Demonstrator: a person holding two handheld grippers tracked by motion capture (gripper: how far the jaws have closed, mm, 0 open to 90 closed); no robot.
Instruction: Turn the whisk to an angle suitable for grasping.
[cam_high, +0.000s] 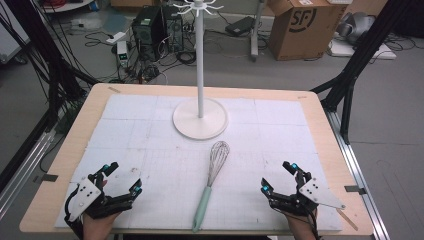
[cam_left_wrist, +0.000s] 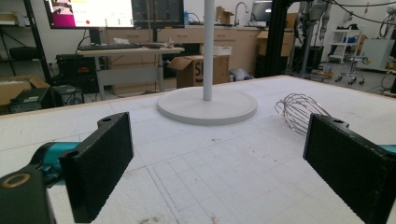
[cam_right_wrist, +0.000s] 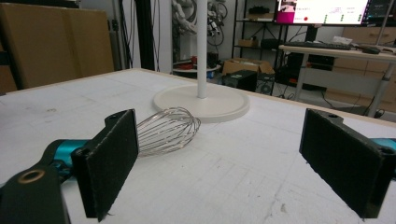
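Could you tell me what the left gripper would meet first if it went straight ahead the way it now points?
Probably the round base of the white stand. It lies ahead between the open left gripper jaws, while the whisk sits off toward the right jaw.
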